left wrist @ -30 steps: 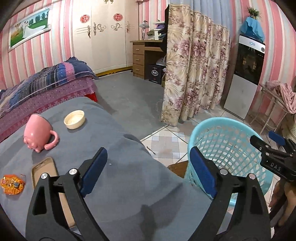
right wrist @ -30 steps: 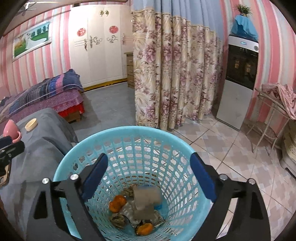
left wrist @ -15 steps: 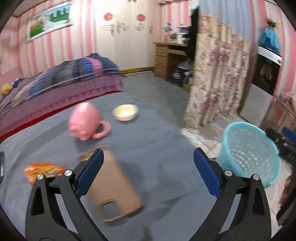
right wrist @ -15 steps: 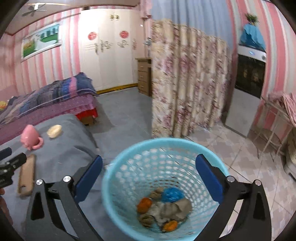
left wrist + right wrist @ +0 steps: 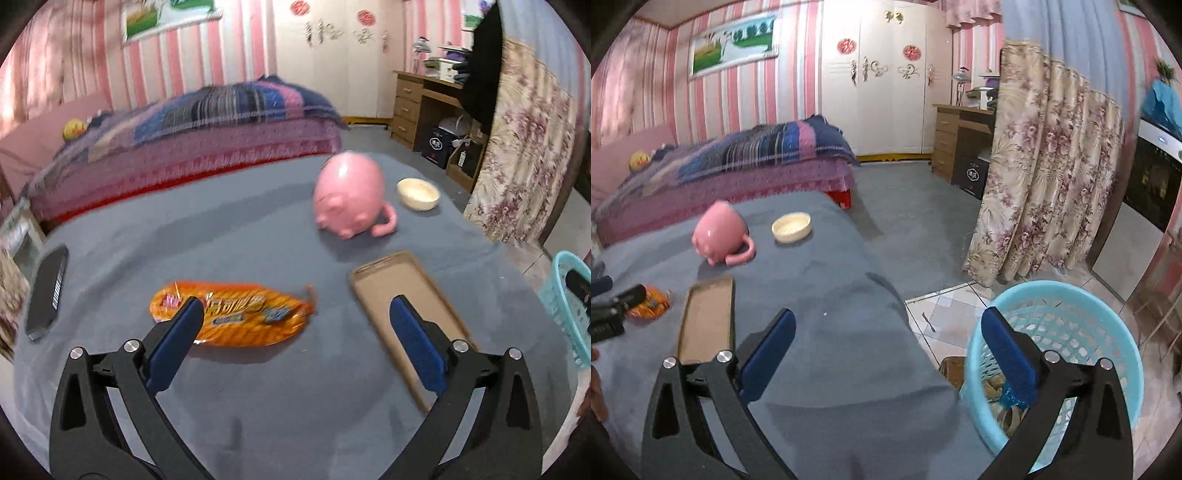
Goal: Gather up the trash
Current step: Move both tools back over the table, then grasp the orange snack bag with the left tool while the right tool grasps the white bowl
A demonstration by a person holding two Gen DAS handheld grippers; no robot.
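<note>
An orange snack wrapper [image 5: 236,314] lies flat on the grey table cloth [image 5: 258,240], just ahead of my left gripper [image 5: 295,317], which is open and empty above the cloth. The wrapper also shows at the left edge of the right wrist view [image 5: 650,301]. My right gripper [image 5: 888,325] is open and empty over the table's right edge. A light blue plastic basket [image 5: 1071,295] stands on the floor to the right with several pieces of trash inside. It shows at the far right of the left wrist view [image 5: 565,295].
A brown phone case [image 5: 402,295] lies right of the wrapper. A pink pig-shaped mug [image 5: 351,195] and a small cream bowl [image 5: 419,194] sit farther back. A dark remote [image 5: 48,291] lies at the table's left. A bed [image 5: 184,147], floral curtain [image 5: 1045,166] and tiled floor [image 5: 942,310] surround it.
My left gripper has swung left from the basket to face the wrapper. My right gripper has pulled back and left from over the basket to the table's edge. Both stayed open.
</note>
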